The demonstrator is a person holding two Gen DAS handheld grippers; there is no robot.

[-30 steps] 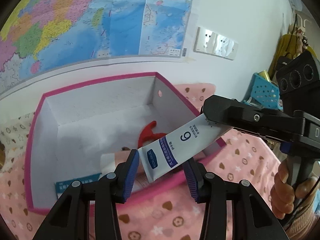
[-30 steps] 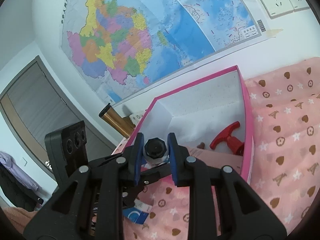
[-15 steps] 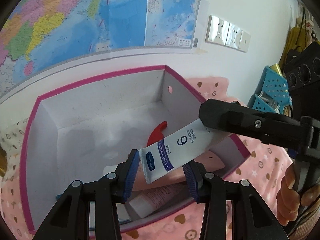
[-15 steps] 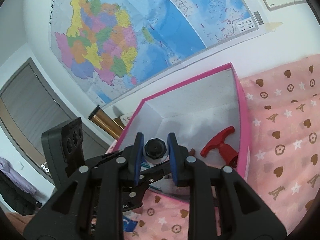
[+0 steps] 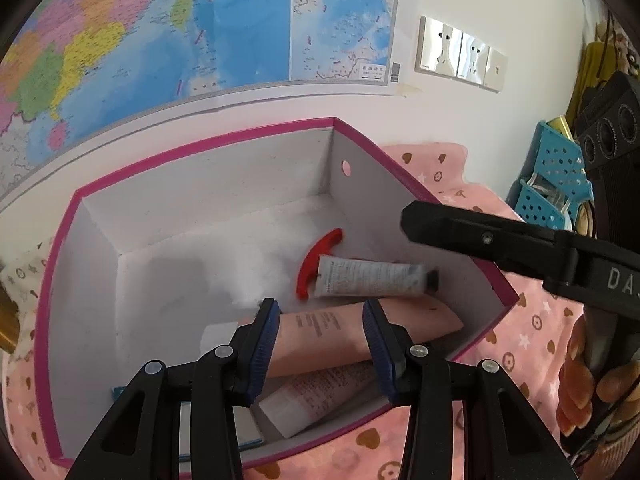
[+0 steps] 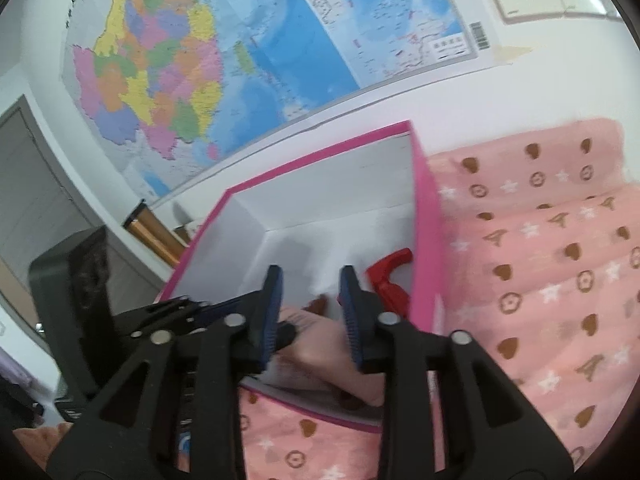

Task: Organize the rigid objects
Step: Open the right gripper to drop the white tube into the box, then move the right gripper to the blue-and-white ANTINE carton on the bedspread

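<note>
- Two grippers poised over the near wall of a pink-rimmed box [image 5: 200, 146], both angled down into it.
- Left gripper [image 5: 320, 312]: blue pads apart, nothing clasped between them, only box contents seen through the gap.
- Right gripper [image 6: 310, 280]: jaws just been opening, now released and empty; in the left wrist view, reaching in from the right, held by a hand [image 5: 592, 380].
- Just below the left pads: a pink tube [image 5: 320, 336] lying flat on the box floor, a second pale tube [image 5: 320, 392] partly under it.
- Beyond the pink tube: the white tube [image 5: 368, 278], inside the box near its right wall, lying on its side, long axis running left to right, black cap toward the right wall, flat crimped end over a red handle [image 5: 316, 256].
- Under and around the box: pink patterned cloth [image 5: 532, 320].
- Farther right: a blue perforated basket [image 5: 556, 168].
- On the wall behind: a coloured map [image 5: 200, 20] and a row of sockets [image 5: 456, 54].
</note>
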